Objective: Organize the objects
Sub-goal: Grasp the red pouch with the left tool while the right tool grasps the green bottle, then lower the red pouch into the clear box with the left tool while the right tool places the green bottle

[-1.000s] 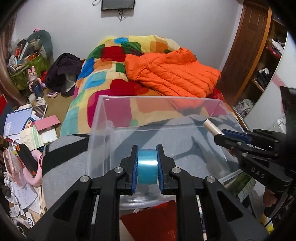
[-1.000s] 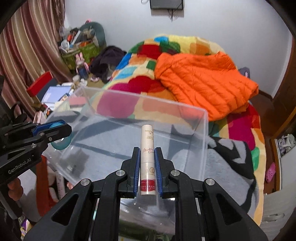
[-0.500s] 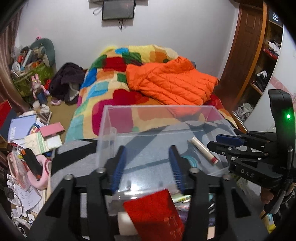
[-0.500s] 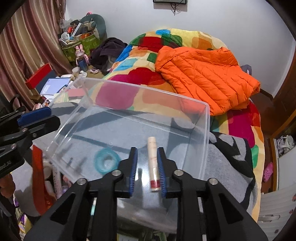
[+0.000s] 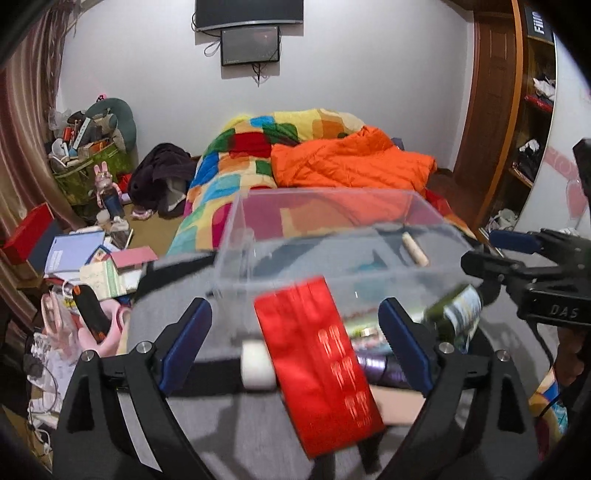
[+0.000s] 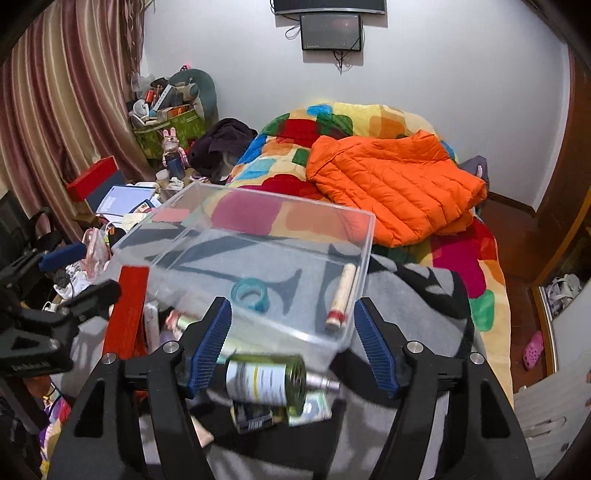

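Setting: a lived-in home bedroom. A bed [image 6: 461,258] is covered by a patchwork quilt [image 6: 291,133] in many colours, with an orange padded jacket [image 6: 391,184] laid on top. Striped curtains [image 6: 48,110] are hung at the left. A dark screen [image 6: 330,31] is mounted on the white wall. A wooden wardrobe [image 5: 491,122] with open shelves is seen at the right. Books and boxes [image 5: 96,258], dark clothes [image 6: 221,147] and a full green basket [image 6: 168,127] are heaped on the floor.
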Action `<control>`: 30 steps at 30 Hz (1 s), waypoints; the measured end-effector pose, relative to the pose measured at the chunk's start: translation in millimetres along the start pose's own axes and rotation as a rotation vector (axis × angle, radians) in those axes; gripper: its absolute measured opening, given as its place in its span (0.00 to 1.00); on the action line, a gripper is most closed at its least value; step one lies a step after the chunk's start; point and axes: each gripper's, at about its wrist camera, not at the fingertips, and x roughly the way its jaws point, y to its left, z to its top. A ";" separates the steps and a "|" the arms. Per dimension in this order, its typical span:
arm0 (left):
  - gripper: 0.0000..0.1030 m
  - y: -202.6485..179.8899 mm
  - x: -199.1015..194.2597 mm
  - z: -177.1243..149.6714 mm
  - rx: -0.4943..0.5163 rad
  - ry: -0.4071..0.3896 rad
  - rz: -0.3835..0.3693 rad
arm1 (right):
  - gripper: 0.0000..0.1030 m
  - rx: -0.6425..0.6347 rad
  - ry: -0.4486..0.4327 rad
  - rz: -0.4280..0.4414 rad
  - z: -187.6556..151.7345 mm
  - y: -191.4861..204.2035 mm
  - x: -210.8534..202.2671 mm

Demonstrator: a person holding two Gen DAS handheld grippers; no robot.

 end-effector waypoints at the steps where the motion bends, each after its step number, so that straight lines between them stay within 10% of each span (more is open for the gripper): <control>1: 0.93 -1.5 1.6 -7.6 -0.008 0.012 0.001 | 0.66 -0.001 -0.001 0.000 -4.1 0.8 -0.5; 17: 0.92 0.8 19.7 -63.6 -0.134 0.094 -0.063 | 0.69 0.100 0.048 0.039 -45.0 2.0 23.0; 24: 0.59 -4.6 15.1 -69.5 -0.133 0.086 -0.083 | 0.69 0.057 0.052 0.052 -43.5 15.3 24.6; 30: 0.56 -3.4 -2.4 -74.6 -0.130 0.044 -0.049 | 0.52 0.055 0.053 0.039 -45.2 16.7 28.9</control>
